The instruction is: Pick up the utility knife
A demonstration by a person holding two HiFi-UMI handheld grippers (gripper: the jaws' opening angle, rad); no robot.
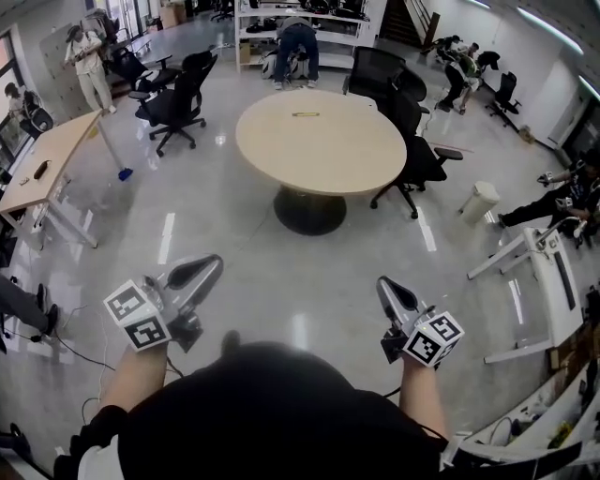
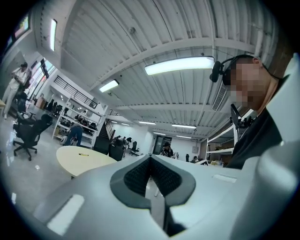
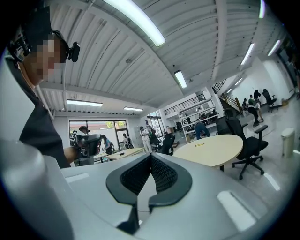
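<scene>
The utility knife (image 1: 306,114) is a small yellow object lying on the far part of a round beige table (image 1: 319,155) in the middle of the room. Both grippers are held low near my body, well short of the table, and point toward it. In the head view my left gripper (image 1: 208,265) is shut and empty, and my right gripper (image 1: 384,284) is shut and empty. The left gripper view shows the closed pads (image 2: 140,176) with the table (image 2: 75,159) and knife (image 2: 83,154) far off at left. In the right gripper view the knife (image 3: 199,145) lies on the table (image 3: 213,151) at right.
Black office chairs (image 1: 178,98) stand left of the table and more chairs (image 1: 412,141) at its right. A wooden desk (image 1: 47,164) is at far left, a white bin (image 1: 480,201) and a white frame (image 1: 539,281) at right. People stand and crouch near the back shelves (image 1: 298,19).
</scene>
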